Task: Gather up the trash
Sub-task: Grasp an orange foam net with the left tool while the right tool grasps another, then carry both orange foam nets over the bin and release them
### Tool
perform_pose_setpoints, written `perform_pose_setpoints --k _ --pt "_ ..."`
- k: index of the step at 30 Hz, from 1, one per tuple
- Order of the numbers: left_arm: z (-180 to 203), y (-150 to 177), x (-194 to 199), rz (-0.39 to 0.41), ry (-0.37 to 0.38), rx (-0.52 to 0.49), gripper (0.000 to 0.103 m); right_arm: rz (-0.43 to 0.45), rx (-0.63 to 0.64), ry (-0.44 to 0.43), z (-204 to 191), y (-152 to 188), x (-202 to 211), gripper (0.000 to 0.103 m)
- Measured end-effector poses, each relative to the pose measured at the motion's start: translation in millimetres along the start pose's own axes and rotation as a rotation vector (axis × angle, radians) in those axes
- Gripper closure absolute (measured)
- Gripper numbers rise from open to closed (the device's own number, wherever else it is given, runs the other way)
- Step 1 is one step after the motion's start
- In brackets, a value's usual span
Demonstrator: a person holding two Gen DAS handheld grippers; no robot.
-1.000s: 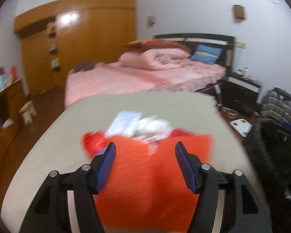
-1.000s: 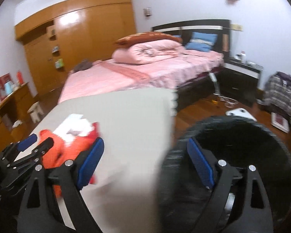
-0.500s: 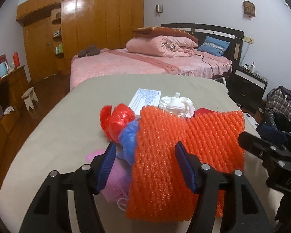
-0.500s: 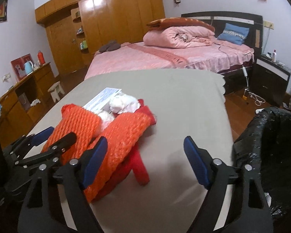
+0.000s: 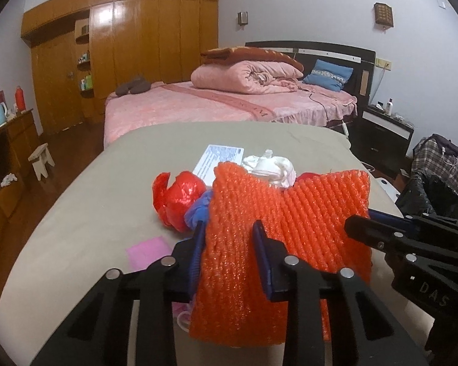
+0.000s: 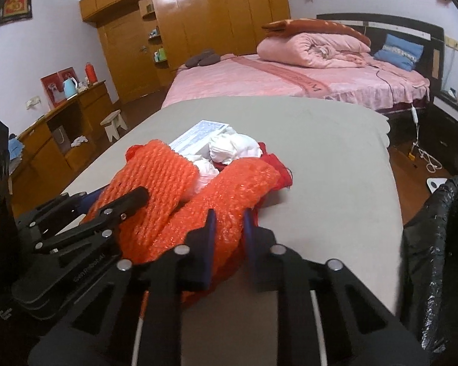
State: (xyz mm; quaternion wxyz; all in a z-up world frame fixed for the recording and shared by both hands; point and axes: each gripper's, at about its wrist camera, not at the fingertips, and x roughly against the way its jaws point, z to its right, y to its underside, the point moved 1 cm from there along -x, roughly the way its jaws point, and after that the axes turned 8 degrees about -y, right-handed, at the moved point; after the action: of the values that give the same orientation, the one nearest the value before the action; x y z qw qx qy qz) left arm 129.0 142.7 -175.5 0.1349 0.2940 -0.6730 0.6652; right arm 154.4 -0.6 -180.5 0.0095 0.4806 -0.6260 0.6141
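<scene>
Leftmost on the grey-covered table (image 5: 107, 183), a pink slip (image 5: 148, 251) is seen lying flat, with a crumpled red plastic wrapper (image 5: 180, 198) and a scrap of blue plastic (image 5: 198, 210) just beyond it. Next, the left gripper (image 5: 229, 245) is found clamped on the left part of the orange foam net (image 5: 287, 213), its jaws having just been closing with the foam between them. Behind the net, a printed paper card (image 5: 221, 160) and a wad of white tissue (image 5: 268, 167) are partly hidden.

Further right, the right gripper (image 6: 229, 227) is clamped on the other fold of the same net, those jaws also having just been closing onto the foam. At the far right, past the table edge, the black bin bag (image 6: 436, 244) stands open.

Several risks are judged from here. With 2 grips on 1 soft sheet, the foam could be stretched or torn if the hands are pulled apart. Since the net is compressible, it could slip from either pinch during the swing toward the bag. The tissue and red scraps resting against the net could be dragged along and dropped on the floor short of the bag.
</scene>
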Motion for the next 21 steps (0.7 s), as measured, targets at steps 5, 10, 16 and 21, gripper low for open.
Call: perform_pose_setpoints --k 5,10,16,21 --pt "2 -2 9 0.038 -0.026 -0.009 0.071 0.017 0.000 0.003 0 -6 9 0.090" --pt "5 -1 11 0.043 -0.031 -0.015 0.070 0.023 -0.003 0.010 2 -9 12 0.090" --pt "2 -5 12 0.060 -0.008 -0.009 0.089 0.043 0.000 0.009 4 -14 17 0.090" --pt "1 -16 17 0.088 0.009 0.003 0.091 0.086 0.001 -0.003 5 -28 29 0.091"
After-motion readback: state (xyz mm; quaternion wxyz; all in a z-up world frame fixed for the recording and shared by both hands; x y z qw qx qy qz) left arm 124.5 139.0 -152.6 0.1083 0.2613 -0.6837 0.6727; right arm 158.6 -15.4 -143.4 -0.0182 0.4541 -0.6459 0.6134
